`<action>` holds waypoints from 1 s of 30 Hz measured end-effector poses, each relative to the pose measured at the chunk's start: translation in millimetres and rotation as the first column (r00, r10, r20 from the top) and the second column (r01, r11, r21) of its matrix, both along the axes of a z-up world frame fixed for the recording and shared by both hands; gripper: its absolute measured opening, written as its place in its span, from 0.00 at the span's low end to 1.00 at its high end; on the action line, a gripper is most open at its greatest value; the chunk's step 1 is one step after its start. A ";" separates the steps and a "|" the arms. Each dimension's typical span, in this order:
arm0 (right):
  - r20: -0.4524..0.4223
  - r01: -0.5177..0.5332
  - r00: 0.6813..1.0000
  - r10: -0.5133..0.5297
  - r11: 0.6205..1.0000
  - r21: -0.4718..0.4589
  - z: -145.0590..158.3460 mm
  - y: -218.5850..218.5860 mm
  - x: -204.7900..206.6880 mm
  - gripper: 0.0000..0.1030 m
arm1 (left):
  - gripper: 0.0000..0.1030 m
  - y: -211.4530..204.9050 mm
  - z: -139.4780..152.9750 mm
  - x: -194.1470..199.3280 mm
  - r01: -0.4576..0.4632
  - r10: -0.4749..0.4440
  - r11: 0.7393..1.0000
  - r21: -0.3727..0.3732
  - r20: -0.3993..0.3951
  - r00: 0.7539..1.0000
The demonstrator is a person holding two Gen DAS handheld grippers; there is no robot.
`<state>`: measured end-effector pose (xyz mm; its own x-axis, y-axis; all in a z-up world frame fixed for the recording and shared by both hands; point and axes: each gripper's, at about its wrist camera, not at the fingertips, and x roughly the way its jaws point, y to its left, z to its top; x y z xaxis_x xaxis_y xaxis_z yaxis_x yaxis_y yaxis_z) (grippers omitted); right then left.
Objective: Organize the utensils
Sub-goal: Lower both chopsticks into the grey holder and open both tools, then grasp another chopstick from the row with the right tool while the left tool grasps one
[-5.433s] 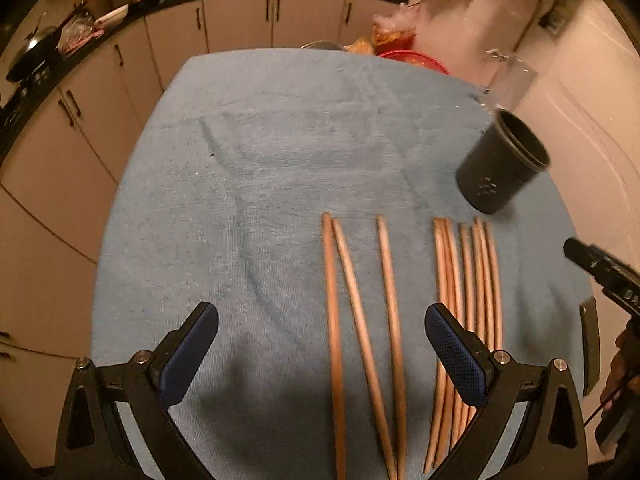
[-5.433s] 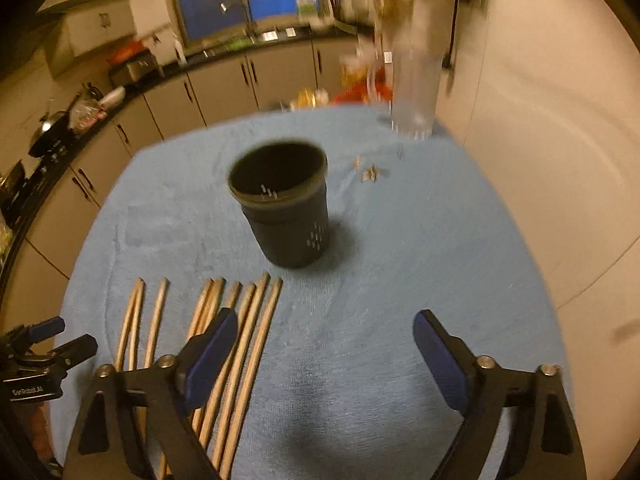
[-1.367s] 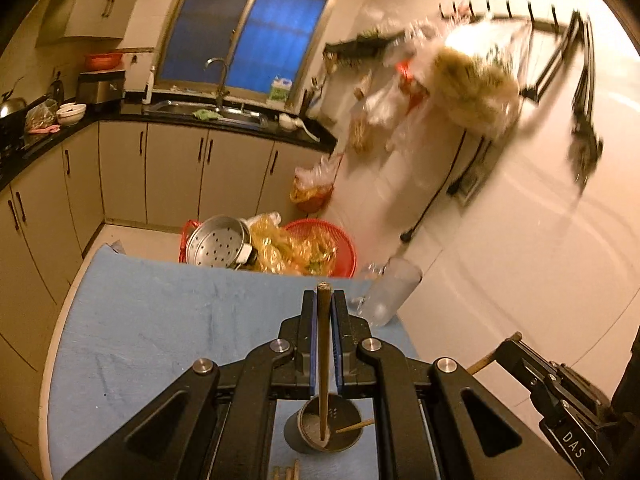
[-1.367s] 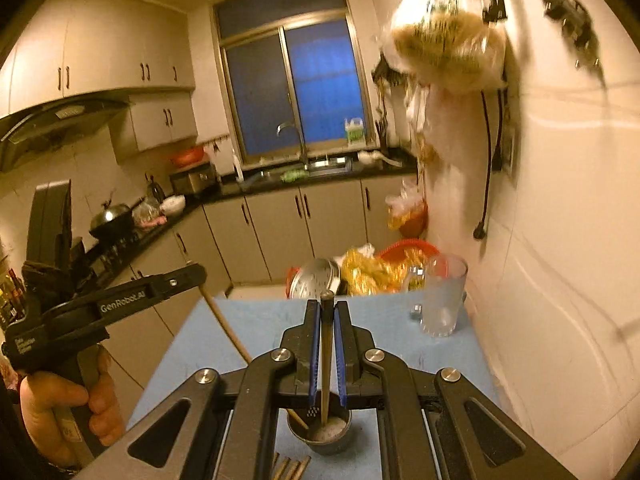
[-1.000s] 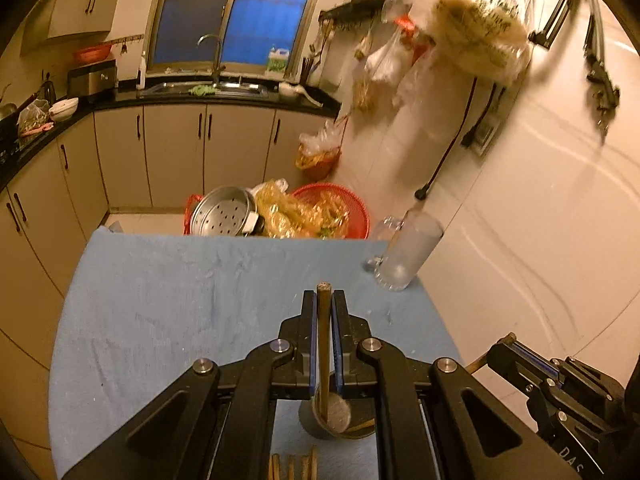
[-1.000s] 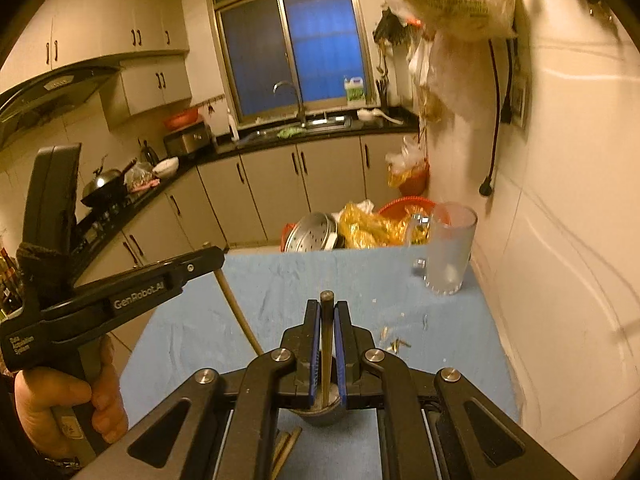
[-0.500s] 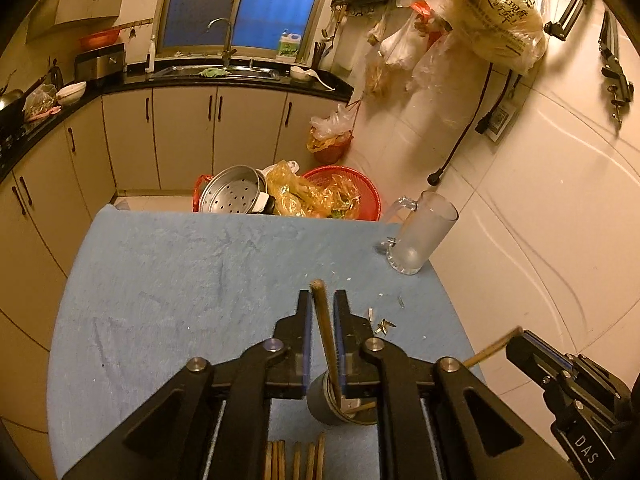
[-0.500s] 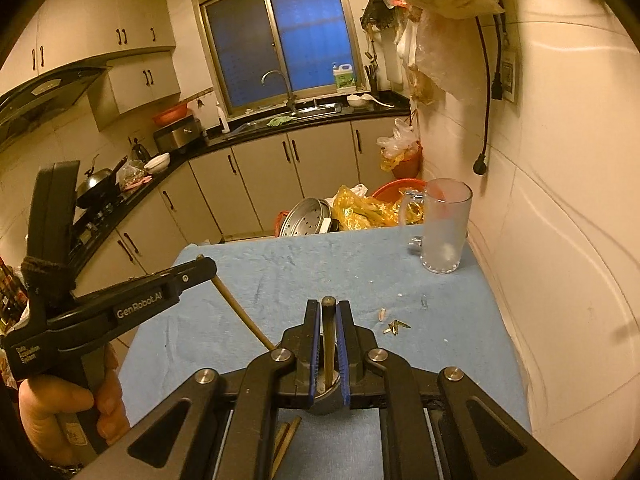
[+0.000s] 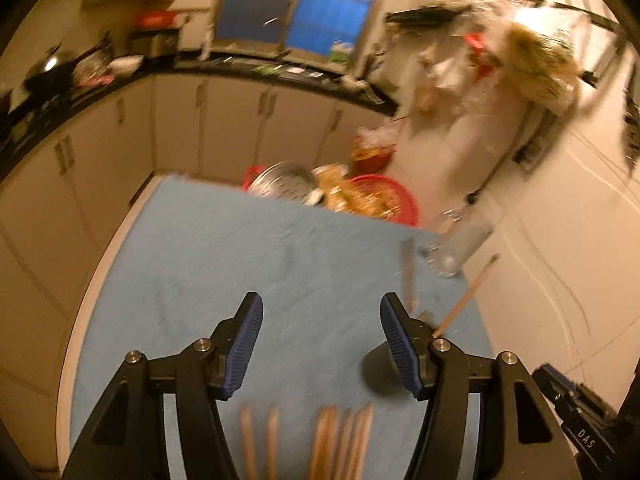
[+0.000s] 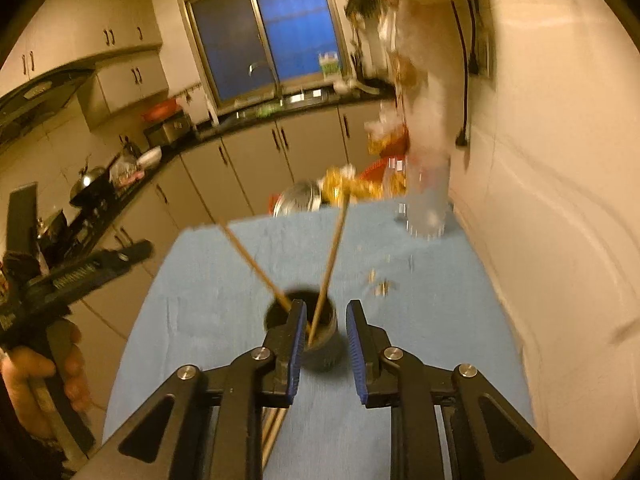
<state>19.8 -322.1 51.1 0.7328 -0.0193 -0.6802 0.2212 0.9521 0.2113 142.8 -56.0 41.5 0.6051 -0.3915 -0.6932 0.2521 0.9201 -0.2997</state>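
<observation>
A dark round cup (image 10: 324, 354) stands on the blue cloth (image 10: 420, 292), just beyond my right gripper (image 10: 323, 342). Two wooden chopsticks (image 10: 331, 264) lean out of it, crossing. My right gripper is open and empty, with its jaws on either side of the cup. My left gripper (image 9: 320, 344) is wide open and empty. The cup (image 9: 378, 372) sits behind its right finger, with the two sticks (image 9: 466, 300) rising from it. Several more chopsticks (image 9: 340, 440) lie on the cloth below the left gripper. The left gripper's body (image 10: 68, 276) shows at the left of the right wrist view.
A clear glass mug (image 10: 426, 204) stands at the far right corner of the table. Small scraps (image 10: 380, 282) lie on the cloth beyond the cup. A red basket (image 9: 380, 196) and a metal steamer (image 9: 284, 184) sit past the far edge. The wall runs along the right.
Both grippers have opened and let go of their chopsticks, which now stand in the cup. The left gripper has moved left and tilted down.
</observation>
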 end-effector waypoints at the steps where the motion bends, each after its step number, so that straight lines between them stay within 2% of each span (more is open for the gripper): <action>1: -0.024 -0.003 1.000 0.003 1.000 0.005 -9.1 2.2 -2.8 0.23 | 0.60 14.3 -8.7 -2.7 -0.026 0.026 1.000 0.007 -0.026 0.999; 6: -0.138 -0.040 0.990 0.043 0.999 0.025 -54.6 21.5 -16.8 0.23 | 0.60 70.4 -54.4 -17.9 -0.133 0.140 0.990 0.057 -0.151 0.979; 9: -0.185 -0.065 0.980 0.073 0.997 0.049 -79.3 29.2 -21.2 0.23 | 0.60 83.9 -76.8 -27.1 -0.148 0.161 0.986 0.072 -0.214 0.964; 16: -0.231 -0.067 0.968 0.097 0.989 0.134 -114.9 34.0 -13.9 0.23 | 0.60 74.0 -118.0 -44.7 -0.048 0.086 0.991 0.128 -0.307 0.948; 20: -0.260 -0.055 0.960 0.104 0.980 0.190 -129.9 31.2 0.7 0.31 | 0.60 59.6 -127.5 -46.7 0.012 0.037 0.989 0.144 -0.332 0.943; 22: -0.269 -0.042 0.958 0.095 0.980 0.195 -136.9 31.4 4.6 0.35 | 0.60 51.6 -131.1 -43.0 0.041 0.015 0.987 0.153 -0.342 0.939; 30: -0.280 -0.052 0.955 0.097 0.985 0.165 -157.6 40.0 33.0 0.36 | 0.60 39.0 -141.6 -33.1 0.087 -0.012 0.975 0.205 -0.344 0.939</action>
